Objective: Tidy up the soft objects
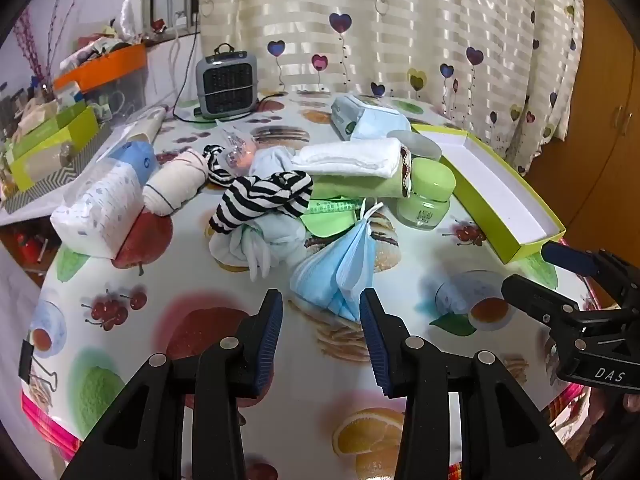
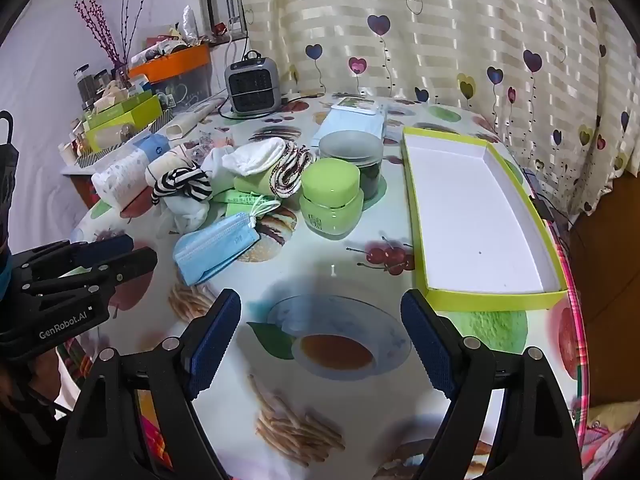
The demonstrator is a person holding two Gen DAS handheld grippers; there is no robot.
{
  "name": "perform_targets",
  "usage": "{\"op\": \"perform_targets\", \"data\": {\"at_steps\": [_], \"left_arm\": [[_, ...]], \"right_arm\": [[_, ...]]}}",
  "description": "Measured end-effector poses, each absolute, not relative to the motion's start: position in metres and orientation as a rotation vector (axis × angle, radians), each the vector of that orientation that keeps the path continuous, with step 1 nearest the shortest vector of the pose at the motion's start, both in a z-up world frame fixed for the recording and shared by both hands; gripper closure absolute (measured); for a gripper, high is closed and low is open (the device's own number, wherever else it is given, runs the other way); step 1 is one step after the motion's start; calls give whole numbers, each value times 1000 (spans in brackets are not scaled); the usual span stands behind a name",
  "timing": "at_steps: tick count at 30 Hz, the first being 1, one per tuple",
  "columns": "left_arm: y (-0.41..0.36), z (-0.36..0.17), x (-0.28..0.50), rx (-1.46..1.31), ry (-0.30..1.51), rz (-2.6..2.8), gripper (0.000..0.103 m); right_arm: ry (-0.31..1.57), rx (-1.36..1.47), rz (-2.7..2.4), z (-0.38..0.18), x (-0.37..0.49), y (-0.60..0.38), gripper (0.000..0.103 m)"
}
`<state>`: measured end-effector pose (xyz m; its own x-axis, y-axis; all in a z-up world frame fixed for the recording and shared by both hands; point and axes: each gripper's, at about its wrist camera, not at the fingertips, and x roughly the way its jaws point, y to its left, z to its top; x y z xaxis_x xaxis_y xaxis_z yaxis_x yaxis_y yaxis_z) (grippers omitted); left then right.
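A: Left gripper jaws apart, empty, just short of blue masks on table?
B: Yes. Sock pile behind. Lime tray right. Right gripper spread wide, empty.

A home: heart-print curtain, fruit-print tablecloth (cluttered).
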<state>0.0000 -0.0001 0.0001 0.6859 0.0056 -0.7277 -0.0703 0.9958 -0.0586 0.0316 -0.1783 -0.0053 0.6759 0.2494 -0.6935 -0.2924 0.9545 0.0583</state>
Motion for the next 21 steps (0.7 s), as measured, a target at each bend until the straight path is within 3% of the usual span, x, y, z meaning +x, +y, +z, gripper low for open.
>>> {"op": "perform_targets", "data": {"at_steps": [21], "left_arm": [[1,-2,-2,-80,813,27,64]], "right_arm": [[771,-60,306,-3,32,-177,20]]}}
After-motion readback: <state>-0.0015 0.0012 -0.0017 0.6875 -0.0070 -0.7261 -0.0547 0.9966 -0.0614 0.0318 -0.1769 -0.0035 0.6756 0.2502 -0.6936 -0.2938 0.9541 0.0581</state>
